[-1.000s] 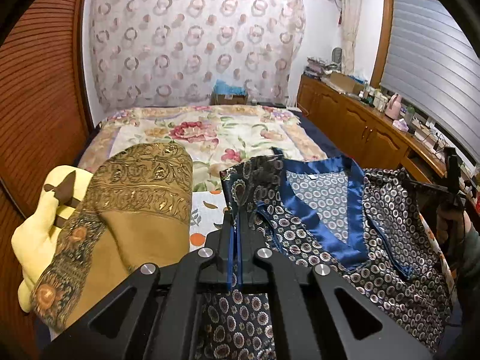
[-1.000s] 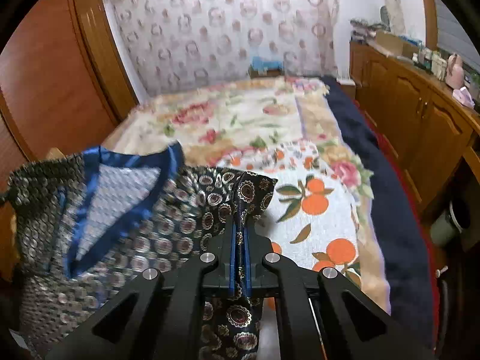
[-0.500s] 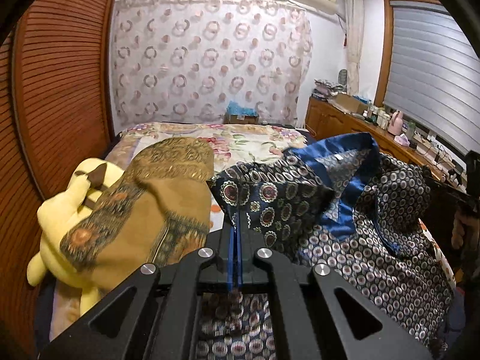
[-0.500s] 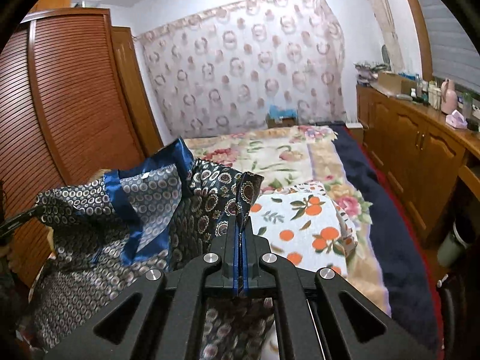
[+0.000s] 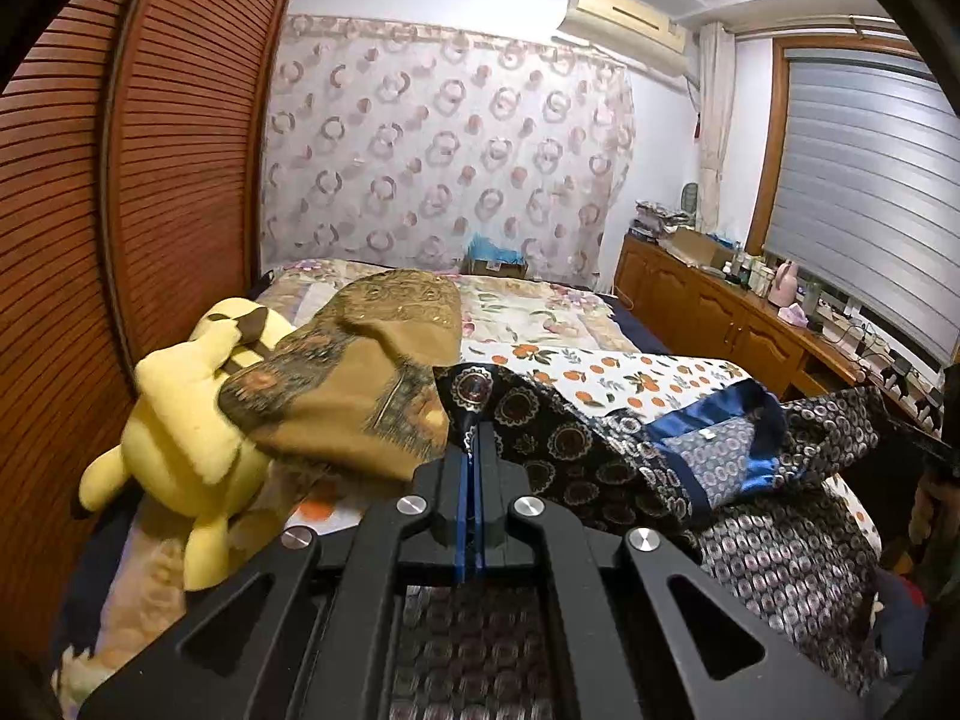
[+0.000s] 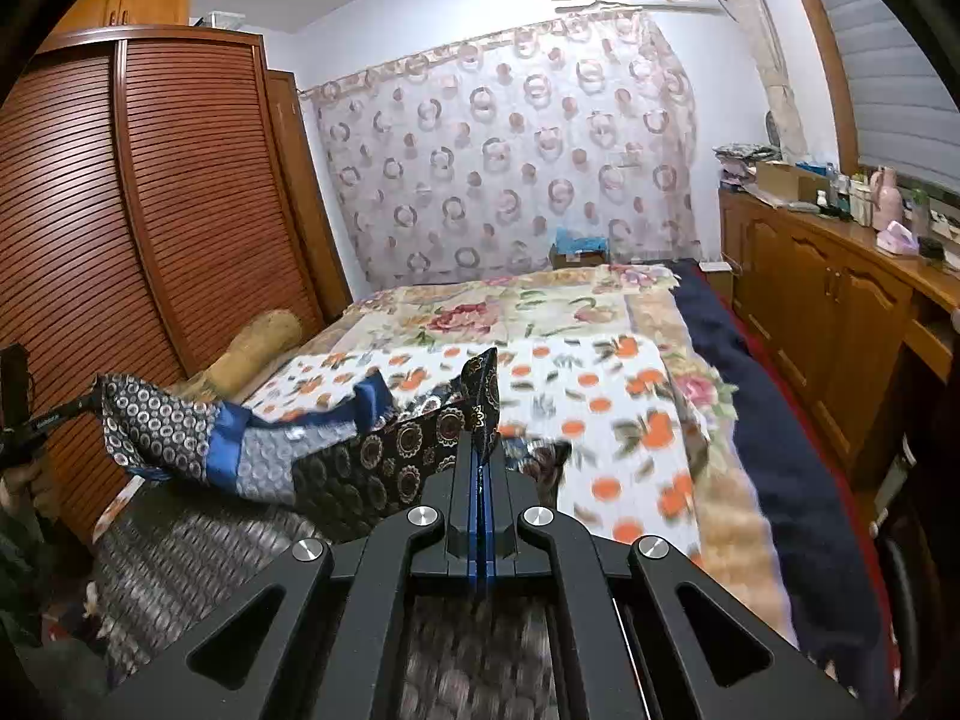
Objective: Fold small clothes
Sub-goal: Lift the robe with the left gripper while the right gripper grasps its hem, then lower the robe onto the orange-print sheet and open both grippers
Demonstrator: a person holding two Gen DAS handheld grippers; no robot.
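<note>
we hold patterned garment (image 5: 600,456) stretched over bed (image 6: 600,420): left gripper (image 5: 471,450), right gripper (image 6: 480,450) each pinch 1 corner, keeping cloth taut for fold.

Garment (image 5: 606,450): thin woven cloth, dark, printed with medallions and small rings, trimmed in glossy blue satin. Left tongs (image 5: 470,450) and right tongs (image 6: 480,456): matt black plastic frames, bright polished metal screw heads, blue pads pressed on the fabric. Plush toy (image 5: 186,420): yellow, soft nap. Ochre cloth (image 5: 366,378): matt, paisley-patterned weave. Bed (image 6: 606,420) cover: cotton print, oranges and flowers. Wardrobe (image 6: 150,228): slatted reddish wood, semi-gloss varnish. Curtain (image 6: 510,162): sheer fabric with rings.
</note>
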